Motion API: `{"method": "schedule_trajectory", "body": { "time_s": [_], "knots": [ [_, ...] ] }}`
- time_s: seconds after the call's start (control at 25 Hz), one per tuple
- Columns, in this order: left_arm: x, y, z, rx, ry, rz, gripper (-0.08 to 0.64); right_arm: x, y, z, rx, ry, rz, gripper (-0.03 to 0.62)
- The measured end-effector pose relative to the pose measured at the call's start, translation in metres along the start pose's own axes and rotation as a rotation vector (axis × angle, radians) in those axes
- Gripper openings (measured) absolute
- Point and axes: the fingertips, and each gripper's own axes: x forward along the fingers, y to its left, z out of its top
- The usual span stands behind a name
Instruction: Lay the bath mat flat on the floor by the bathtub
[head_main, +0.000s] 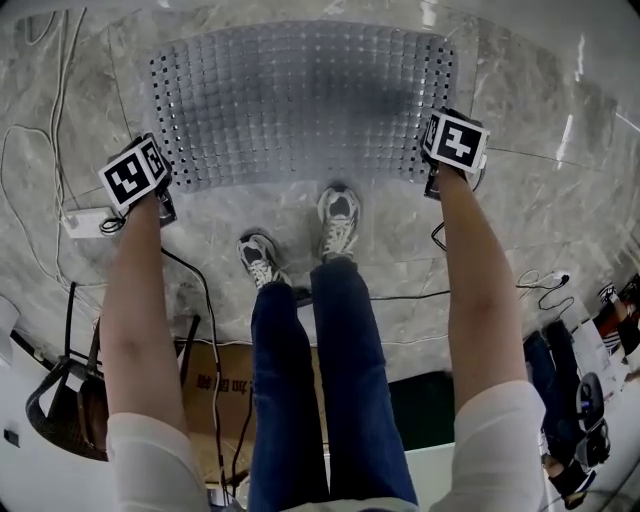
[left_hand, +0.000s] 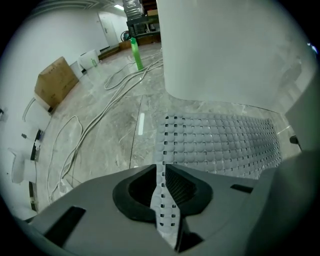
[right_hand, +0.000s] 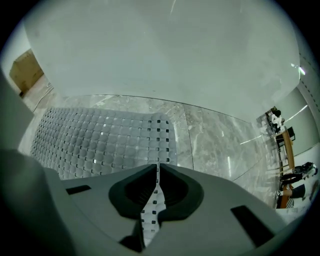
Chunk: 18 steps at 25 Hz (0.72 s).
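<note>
Legs: in jeans, they fill the near middle of the head view and hide the floor behind them.
Shoes (head_main: 340, 220): on marble floor (head_main: 530, 220), just short of the mat's near edge, not on it.
Left gripper (head_main: 165, 205): jaws almost closed, nipping the near left corner of the mat (head_main: 300, 100); a thin perforated strip runs up between the pads.
Right gripper (head_main: 432, 185): jaws almost closed the same way on the near right corner.
Hidden: in the head view the marker cubes cover both gripped corners; only the gripper views show the pinch. How much of the near edge is off the floor is hard to tell.
Mat place: on the floor ahead of the shoes, between the person and the tub (left_hand: 225, 50).
Long axis: left to right, parallel to the tub wall; short sides at the grippers' outer flanks. Holed face up, spread without folds.
Far edge: close to the foot of the tub; touching or apart, cannot tell.
Tub: white wall, cut off at the top in both gripper views.
Around: cables (head_main: 40, 230) loop on the floor at left; a cardboard box (left_hand: 55, 80) and a green bottle (left_hand: 135, 52) stand far left; people sit far right, small and blurred.
In the way: nothing lies on the mat.
</note>
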Motion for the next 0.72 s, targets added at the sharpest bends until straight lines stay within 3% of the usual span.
{"method": "schedule_trajectory", "body": {
  "time_s": [0.72],
  "knots": [
    [-0.048,-0.028,0.01,-0.018,-0.026,-0.104,0.041,-0.042,-0.002,0.004,0.038,0.008,0.037,0.031]
  ]
}}
